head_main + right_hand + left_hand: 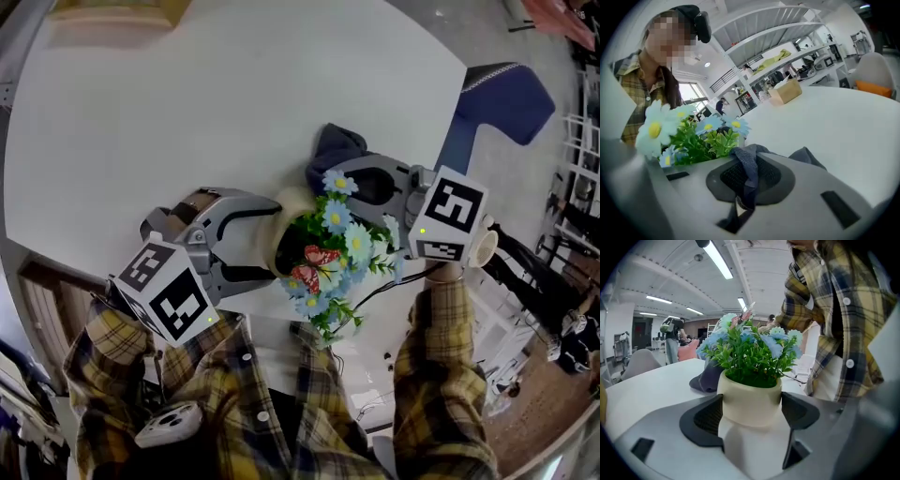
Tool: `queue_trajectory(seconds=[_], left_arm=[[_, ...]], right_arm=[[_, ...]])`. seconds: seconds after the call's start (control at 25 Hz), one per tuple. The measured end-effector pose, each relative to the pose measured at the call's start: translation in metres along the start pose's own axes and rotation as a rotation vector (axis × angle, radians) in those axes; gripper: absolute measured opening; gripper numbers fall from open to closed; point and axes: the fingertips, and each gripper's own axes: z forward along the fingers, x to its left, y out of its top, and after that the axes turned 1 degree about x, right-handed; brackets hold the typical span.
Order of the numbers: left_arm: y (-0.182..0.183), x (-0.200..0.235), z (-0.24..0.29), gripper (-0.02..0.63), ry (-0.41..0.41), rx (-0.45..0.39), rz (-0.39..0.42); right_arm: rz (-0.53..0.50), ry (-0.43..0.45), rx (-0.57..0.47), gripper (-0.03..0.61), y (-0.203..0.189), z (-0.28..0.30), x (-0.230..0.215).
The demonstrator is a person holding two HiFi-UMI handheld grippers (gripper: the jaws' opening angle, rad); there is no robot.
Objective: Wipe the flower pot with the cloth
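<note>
A cream flower pot [289, 217] [750, 401] with green leaves, pale blue daisies [339, 234] [656, 129] and a red butterfly sits over the near edge of the white table [187, 112]. My left gripper [246, 246] [751, 416] is shut on the pot, one dark pad on each side of it. A dark blue-grey cloth [336, 150] [749, 171] is pinched in my right gripper [375, 187] [743, 197], which is beside the flowers on the pot's far right. In the left gripper view the cloth [707, 376] shows behind the pot.
A cardboard box [112, 19] [786, 91] stands at the table's far edge. A blue chair [497, 103] is off the table's right side. My plaid sleeves [441, 375] and body crowd the near side.
</note>
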Motion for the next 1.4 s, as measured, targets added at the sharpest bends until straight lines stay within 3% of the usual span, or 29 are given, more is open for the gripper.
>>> queue_trajectory(seconds=[0.16, 0.36, 0.48, 0.6, 0.84, 1.16, 1.28, 1.4], left_arm=[[0.021, 0.001, 0.007, 0.397, -0.08, 0.017, 0.046], [0.014, 0.009, 0.005, 0.397, -0.153, 0.035, 0.06], [0.007, 0.013, 0.001, 0.397, -0.169, 0.038, 0.056], [0.0, 0.012, -0.003, 0.397, -0.14, 0.029, 0.002], [-0.007, 0.004, -0.012, 0.397, 0.103, -0.023, -0.158], [0.004, -0.015, -0.007, 0.397, 0.584, -0.108, -0.365], [0.011, -0.025, -0.003, 0.397, 0.647, -0.148, -0.445], [0.017, -0.031, 0.0, 0.397, 0.726, -0.172, -0.476]], right_arm=[[-0.006, 0.079, 0.028, 0.015, 0.002, -0.019, 0.008], [0.006, 0.128, 0.053, 0.015, 0.003, -0.009, 0.0], [0.004, 0.14, 0.069, 0.015, 0.007, 0.003, -0.005], [0.011, 0.123, 0.067, 0.015, 0.008, 0.007, -0.006], [0.03, 0.048, 0.007, 0.015, 0.006, -0.005, -0.004], [0.043, -0.062, -0.066, 0.015, 0.006, -0.015, -0.008], [0.053, -0.091, -0.091, 0.015, 0.007, -0.015, -0.01], [0.06, -0.114, -0.108, 0.015, 0.006, -0.017, -0.011]])
